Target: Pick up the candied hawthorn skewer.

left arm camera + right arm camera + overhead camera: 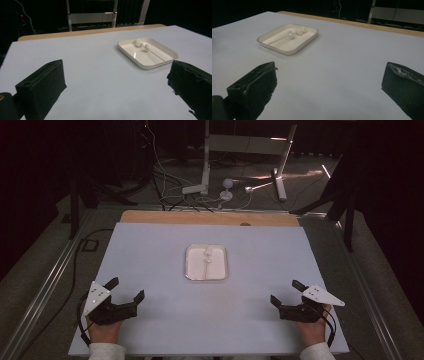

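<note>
A shallow white tray (189, 270) sits in the middle of the pale blue-grey table. Small white lumps (207, 256) lie in its far half, also seen as white lumps (141, 44) in the left gripper view and white lumps (297, 32) in the right gripper view. The tray (160, 63) lies ahead and to the right of my left gripper (128, 288), which is open and empty near the front left. My right gripper (286, 291) is open and empty near the front right, with the tray (284, 51) ahead to its left.
A wooden strip (210, 217) runs along the table's far edge. Beyond it stand a white metal stand (242, 150), cables (170, 185) and dark tripod legs (347, 205) on the floor. Metal rails (45, 290) flank the table.
</note>
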`<action>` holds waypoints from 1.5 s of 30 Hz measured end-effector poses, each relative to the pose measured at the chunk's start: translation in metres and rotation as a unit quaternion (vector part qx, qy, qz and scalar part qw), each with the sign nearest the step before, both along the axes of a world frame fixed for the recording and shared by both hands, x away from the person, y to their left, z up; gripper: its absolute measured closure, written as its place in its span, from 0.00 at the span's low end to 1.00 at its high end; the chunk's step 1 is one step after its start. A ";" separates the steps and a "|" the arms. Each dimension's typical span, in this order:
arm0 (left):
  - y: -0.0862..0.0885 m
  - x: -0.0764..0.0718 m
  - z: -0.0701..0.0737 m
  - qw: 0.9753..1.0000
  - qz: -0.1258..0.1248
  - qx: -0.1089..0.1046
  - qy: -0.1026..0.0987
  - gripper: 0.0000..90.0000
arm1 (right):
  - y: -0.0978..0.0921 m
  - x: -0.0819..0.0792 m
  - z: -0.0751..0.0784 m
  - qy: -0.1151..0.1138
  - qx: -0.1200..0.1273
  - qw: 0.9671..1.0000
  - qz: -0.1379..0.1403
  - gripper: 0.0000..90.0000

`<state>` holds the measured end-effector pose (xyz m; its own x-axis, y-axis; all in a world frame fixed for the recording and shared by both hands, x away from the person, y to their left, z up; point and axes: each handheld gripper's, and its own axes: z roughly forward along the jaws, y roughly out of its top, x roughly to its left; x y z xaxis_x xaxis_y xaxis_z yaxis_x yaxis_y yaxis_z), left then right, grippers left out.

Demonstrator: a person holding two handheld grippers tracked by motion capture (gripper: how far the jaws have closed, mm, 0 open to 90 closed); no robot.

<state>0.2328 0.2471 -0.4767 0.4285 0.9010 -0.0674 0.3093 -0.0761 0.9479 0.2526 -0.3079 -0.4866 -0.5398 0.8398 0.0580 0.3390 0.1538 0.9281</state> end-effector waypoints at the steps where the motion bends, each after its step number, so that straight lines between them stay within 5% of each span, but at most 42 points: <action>1: 0.000 0.000 0.000 1.000 -0.001 0.000 0.000 0.02 | 0.000 0.000 0.000 0.001 0.001 1.000 0.000 0.00; 7: -0.001 -0.001 0.001 1.000 0.007 -0.005 -0.004 0.01 | 0.000 0.000 -0.001 0.002 0.003 1.000 -0.003 0.00; 16: -0.014 0.006 0.025 1.000 0.000 -0.003 -0.012 0.01 | 0.000 0.002 -0.003 0.009 0.000 1.000 -0.010 0.00; 26: -0.045 0.036 0.047 0.999 -0.044 -0.001 0.004 0.02 | -0.001 0.002 -0.003 0.010 0.000 1.000 -0.013 0.00; 45: -0.094 0.089 0.047 0.997 -0.069 0.014 0.039 0.02 | -0.005 0.005 -0.004 0.014 -0.006 1.000 -0.022 0.00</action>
<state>0.3216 0.1530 -0.4301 0.5436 0.8354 -0.0818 0.3666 -0.1485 0.9185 0.2581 -0.3124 -0.4906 -0.5008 0.8632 0.0630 0.3717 0.1488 0.9163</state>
